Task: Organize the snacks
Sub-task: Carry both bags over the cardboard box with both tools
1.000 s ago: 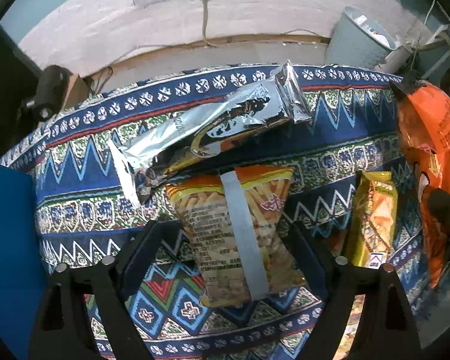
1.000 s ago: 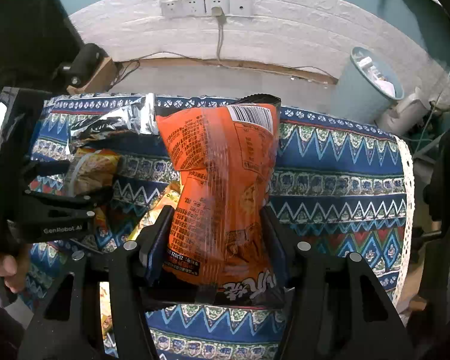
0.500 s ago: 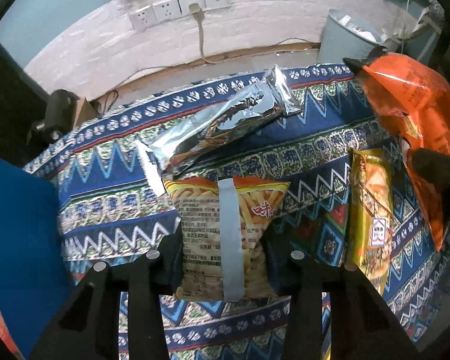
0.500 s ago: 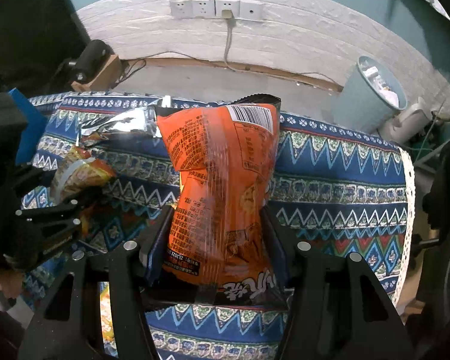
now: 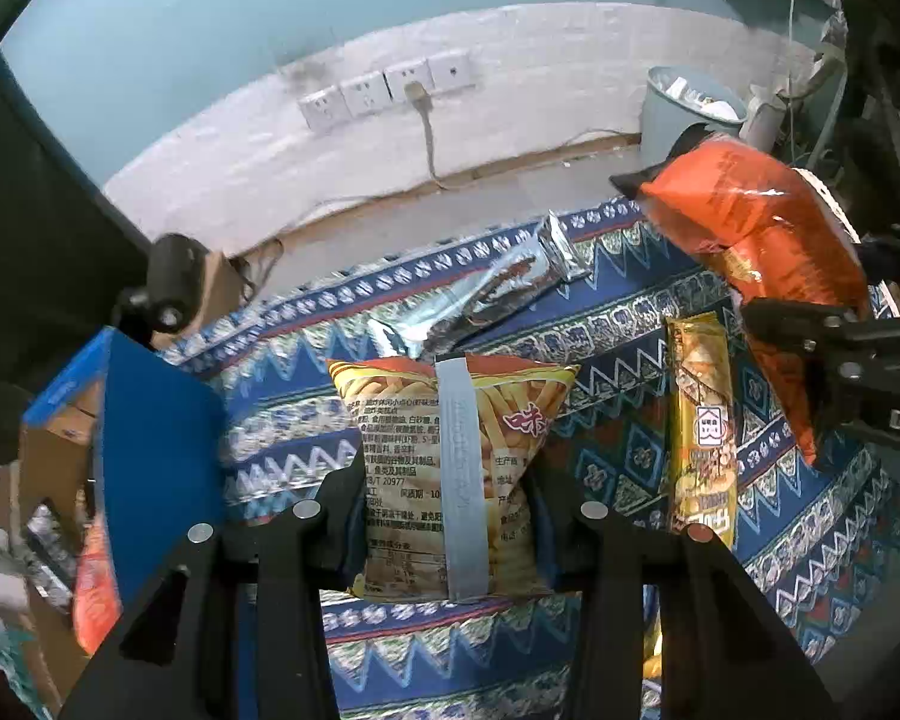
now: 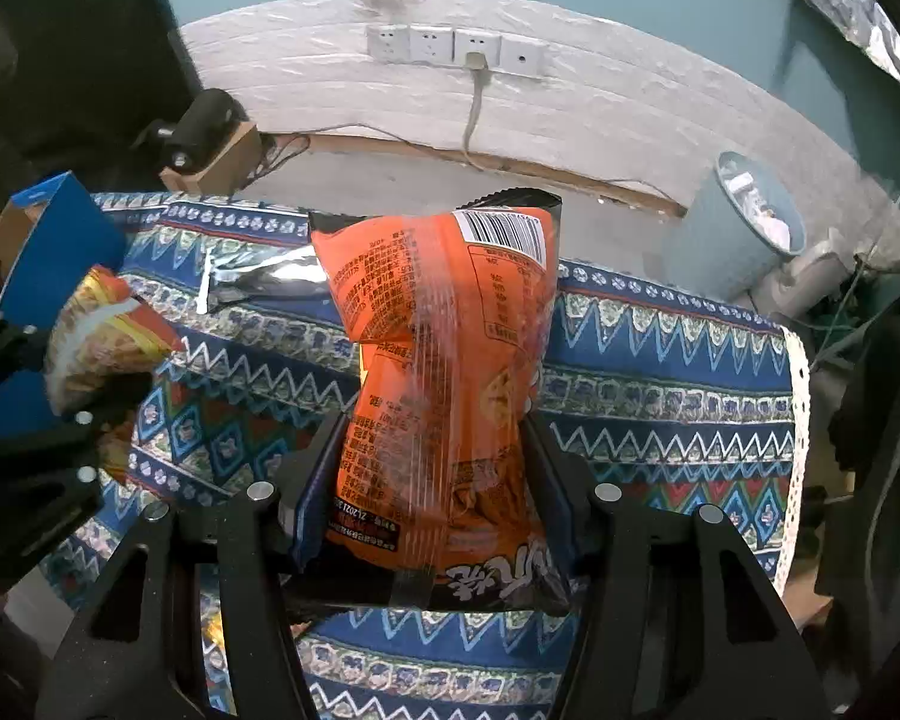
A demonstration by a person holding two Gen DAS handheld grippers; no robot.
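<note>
Nearest in the left wrist view, the left gripper (image 5: 447,510) pinches a yellow fries packet (image 5: 450,474) between its black fingers, the pads pressed into both sides of the puffy pillow-shaped bag, which hangs clear above the patterned tablecloth (image 5: 618,324). A pale grey seam strip runs down the middle of the packet's printed back. In the right wrist view, the right gripper (image 6: 429,480) clamps an orange snack bag (image 6: 444,360) low on its body; the film is glossy and creased, with a white barcode panel near the black top seal, and it stands upright off the cloth.

Just right of the fries packet, a long, narrow gold-wrapped snack bar (image 5: 702,426) lies flat on the cloth. Farther back, a crinkled silver foil packet (image 5: 498,288) lies slantwise on the cloth with its crimped end toward the wall. The cloth itself is woven-looking, with blue, white and red zigzag bands and a white lace edge on the far right side.

At the left edge stands an open cardboard box (image 5: 144,432) with a blue outer face and brown inside. In it something orange and something silvery show, but they are too blurred to name. Beyond the table, on the floor by the wall, a pale grey-blue waste bin (image 5: 684,114) holds crumpled white scraps. A row of white wall sockets (image 5: 390,87) sits on the rough white lower wall, one with a cable plugged in.
</note>
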